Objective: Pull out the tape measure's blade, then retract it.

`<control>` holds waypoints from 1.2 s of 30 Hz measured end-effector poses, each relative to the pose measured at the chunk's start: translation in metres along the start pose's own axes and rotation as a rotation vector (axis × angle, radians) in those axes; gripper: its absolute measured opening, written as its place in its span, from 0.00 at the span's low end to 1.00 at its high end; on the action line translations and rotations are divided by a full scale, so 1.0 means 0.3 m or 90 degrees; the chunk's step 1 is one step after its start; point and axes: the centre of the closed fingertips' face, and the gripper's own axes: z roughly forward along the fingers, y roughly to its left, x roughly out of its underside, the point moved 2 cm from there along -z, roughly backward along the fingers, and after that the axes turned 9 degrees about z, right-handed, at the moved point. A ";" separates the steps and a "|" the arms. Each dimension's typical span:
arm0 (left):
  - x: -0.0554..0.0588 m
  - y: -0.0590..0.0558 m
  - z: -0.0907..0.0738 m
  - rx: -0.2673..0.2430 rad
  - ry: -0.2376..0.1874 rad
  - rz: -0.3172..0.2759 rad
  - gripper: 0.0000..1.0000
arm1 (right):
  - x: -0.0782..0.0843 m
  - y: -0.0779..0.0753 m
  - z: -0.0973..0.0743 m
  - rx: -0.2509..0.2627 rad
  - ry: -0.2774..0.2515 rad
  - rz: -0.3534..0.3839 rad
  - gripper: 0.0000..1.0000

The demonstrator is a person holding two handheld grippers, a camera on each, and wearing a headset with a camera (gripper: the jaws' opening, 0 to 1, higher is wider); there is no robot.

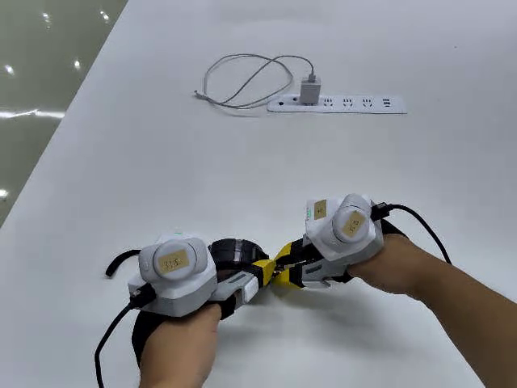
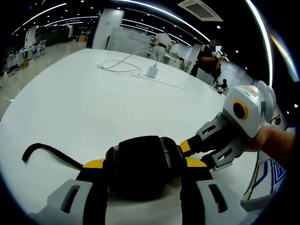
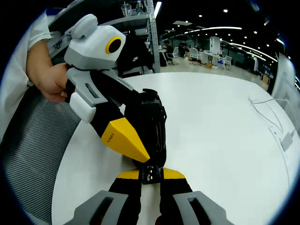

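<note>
Holding the black tape measure [image 1: 233, 250] at the near side of the white table [image 1: 242, 162], the left gripper [image 2: 143, 166] squeezes the case between its two jaws. Just to the right, the right gripper [image 1: 283, 266] pinches the little blade tip [image 3: 150, 174] right at the case. No blade is out yet, so I think both the pull and the roll back are left.
</note>
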 end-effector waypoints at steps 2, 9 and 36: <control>0.001 0.000 0.000 0.000 0.001 0.001 0.58 | -0.002 0.001 0.004 -0.003 0.000 -0.001 0.11; 0.000 0.000 0.000 0.000 -0.003 0.004 0.59 | 0.000 0.004 0.003 0.000 -0.003 0.001 0.11; -0.004 -0.005 -0.003 0.001 -0.017 0.017 0.61 | -0.013 -0.024 -0.026 0.057 -0.020 0.025 0.26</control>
